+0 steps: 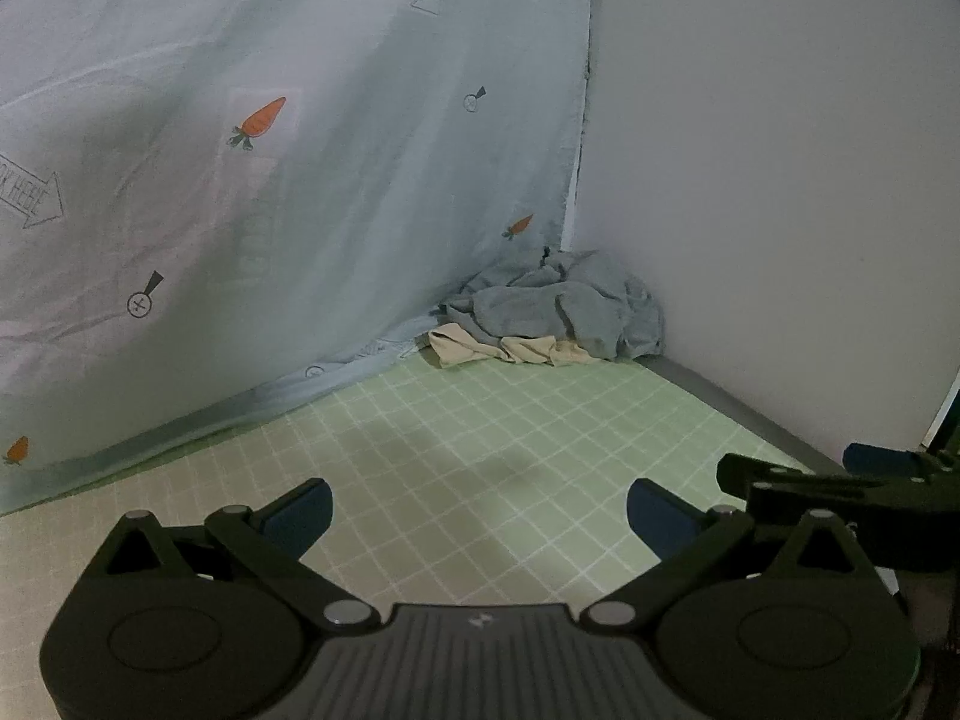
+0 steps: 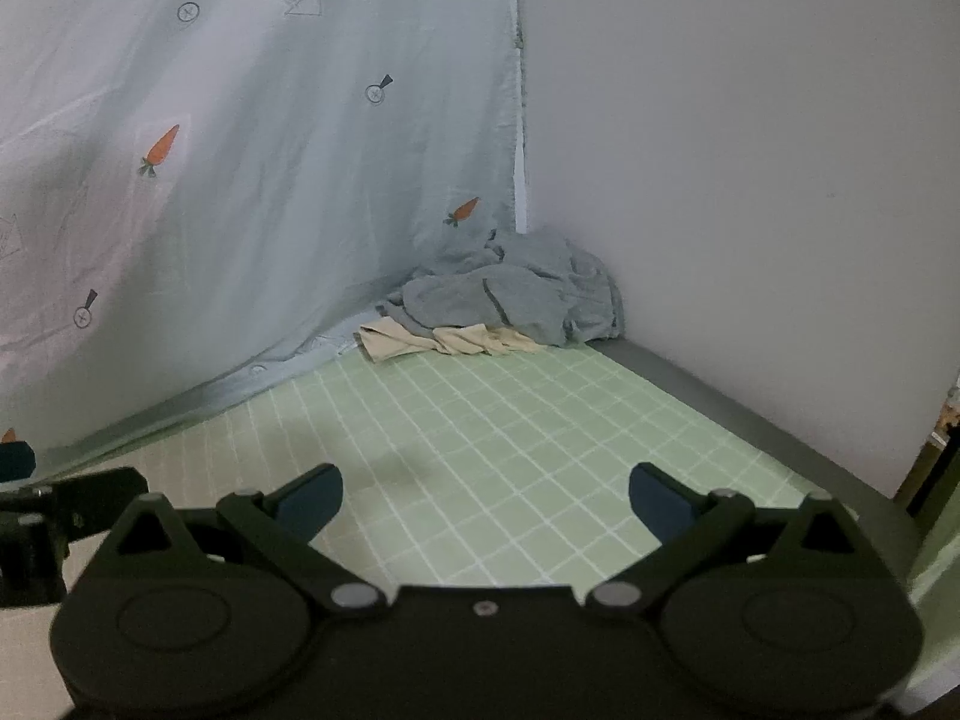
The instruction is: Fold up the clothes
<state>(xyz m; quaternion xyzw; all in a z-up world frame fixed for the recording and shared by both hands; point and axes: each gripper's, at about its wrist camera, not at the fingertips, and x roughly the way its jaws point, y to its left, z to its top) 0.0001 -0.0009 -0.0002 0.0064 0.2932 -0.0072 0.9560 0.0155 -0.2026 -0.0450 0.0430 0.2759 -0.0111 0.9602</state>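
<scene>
A crumpled grey garment is heaped in the far corner of the bed, on top of a beige garment that pokes out in front. My left gripper hovers open over the green checked sheet, well short of the pile, nothing between its blue pads. My right gripper is likewise open and empty above the green checked sheet. Each gripper shows at the edge of the other's view: the right gripper and the left gripper.
A pale blue curtain printed with carrots and arrows hangs along the left side. A white wall closes the right. A grey bed frame edge runs along the wall.
</scene>
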